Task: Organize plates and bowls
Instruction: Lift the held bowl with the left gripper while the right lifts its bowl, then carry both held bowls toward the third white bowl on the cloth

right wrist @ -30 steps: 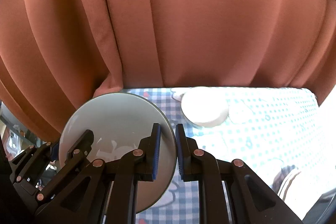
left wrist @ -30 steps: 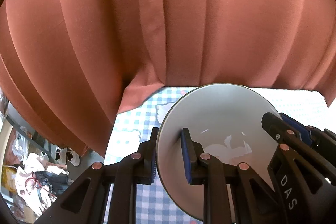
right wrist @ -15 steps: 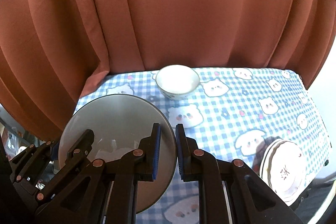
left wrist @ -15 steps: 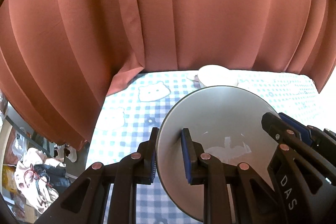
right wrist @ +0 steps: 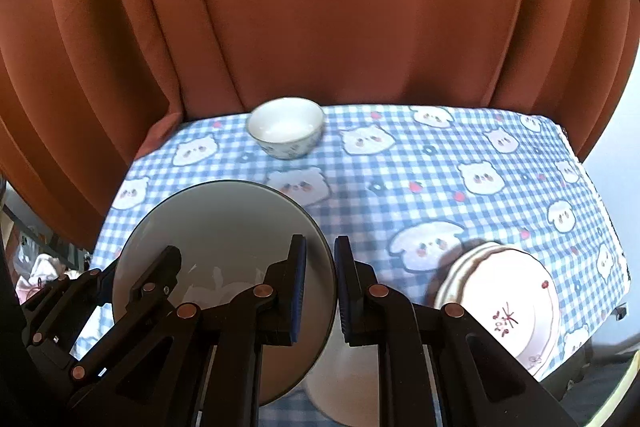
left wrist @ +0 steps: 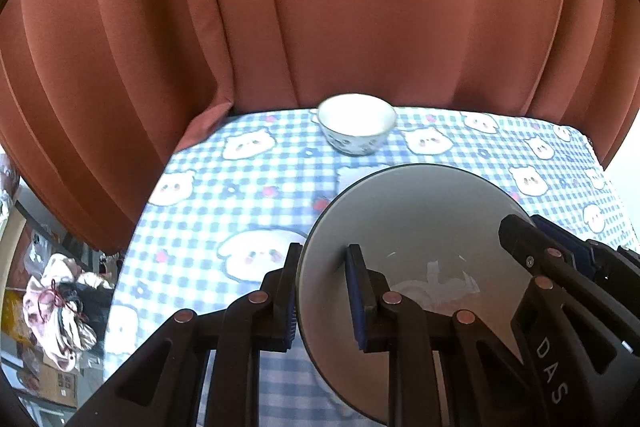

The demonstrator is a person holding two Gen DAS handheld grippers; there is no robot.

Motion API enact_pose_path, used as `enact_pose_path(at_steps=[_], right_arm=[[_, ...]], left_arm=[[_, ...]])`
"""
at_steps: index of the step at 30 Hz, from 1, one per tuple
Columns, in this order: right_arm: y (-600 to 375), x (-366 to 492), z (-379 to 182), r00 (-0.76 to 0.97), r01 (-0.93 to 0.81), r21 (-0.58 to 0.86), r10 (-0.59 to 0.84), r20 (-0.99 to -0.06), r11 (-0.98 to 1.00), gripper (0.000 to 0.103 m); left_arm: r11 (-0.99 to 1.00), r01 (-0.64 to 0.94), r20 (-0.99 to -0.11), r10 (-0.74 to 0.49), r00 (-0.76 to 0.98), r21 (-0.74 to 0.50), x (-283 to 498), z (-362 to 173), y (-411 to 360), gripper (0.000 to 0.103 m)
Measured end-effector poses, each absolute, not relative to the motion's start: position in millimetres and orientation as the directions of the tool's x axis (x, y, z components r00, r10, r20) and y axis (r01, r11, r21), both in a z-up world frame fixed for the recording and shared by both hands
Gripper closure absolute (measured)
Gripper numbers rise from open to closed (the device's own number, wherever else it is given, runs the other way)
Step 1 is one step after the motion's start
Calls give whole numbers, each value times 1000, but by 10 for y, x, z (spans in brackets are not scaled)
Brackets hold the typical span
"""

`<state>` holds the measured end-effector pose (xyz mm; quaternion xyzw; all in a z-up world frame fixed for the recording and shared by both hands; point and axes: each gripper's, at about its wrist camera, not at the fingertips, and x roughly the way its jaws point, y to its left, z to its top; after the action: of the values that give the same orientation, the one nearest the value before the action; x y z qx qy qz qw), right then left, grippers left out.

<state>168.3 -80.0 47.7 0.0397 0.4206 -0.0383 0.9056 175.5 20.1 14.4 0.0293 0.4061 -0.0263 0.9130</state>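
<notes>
The left gripper (left wrist: 322, 301) pinches the rim of a large grey bowl (left wrist: 416, 223), one blue-padded finger (left wrist: 289, 301) outside the wall and the other inside it, at about 9 o'clock on the bowl's rim as the left wrist camera sees it. The right gripper (right wrist: 320, 293) clamps the same bowl (right wrist: 224, 227) on the opposite side, at about 3 o'clock of the rim in its own view, with one pad (right wrist: 299, 291) inside the bowl and the other outside; in the left view its black fingers show over the rim near 3 o'clock. The bowl is held between the two tools, tilted so that its pale inside faces the cameras, above the near left part of the table. Under it lies a blue-and-white checked tablecloth (right wrist: 400, 203) printed with white bear faces. Toward 12 o'clock, near the far edge of the table, a small white bowl (right wrist: 286, 127) with a blue pattern on its outer wall stands upright, well apart from the held one. At about 4 o'clock in the right wrist view, a stack of white plates (right wrist: 504, 303) with a small reddish motif rests near the table's right near corner. A rust-coloured curtain (left wrist: 360, 11) hangs behind the table.
</notes>
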Motion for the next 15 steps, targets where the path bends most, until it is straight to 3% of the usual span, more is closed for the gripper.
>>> enact_pose_path(at_steps=[15], right_arm=[[-1485,1358,210,600,80,29,-25,-799,996,85]], left_arm=[[999,49,-786,-35,618,-6,1392,-154,-427,84]])
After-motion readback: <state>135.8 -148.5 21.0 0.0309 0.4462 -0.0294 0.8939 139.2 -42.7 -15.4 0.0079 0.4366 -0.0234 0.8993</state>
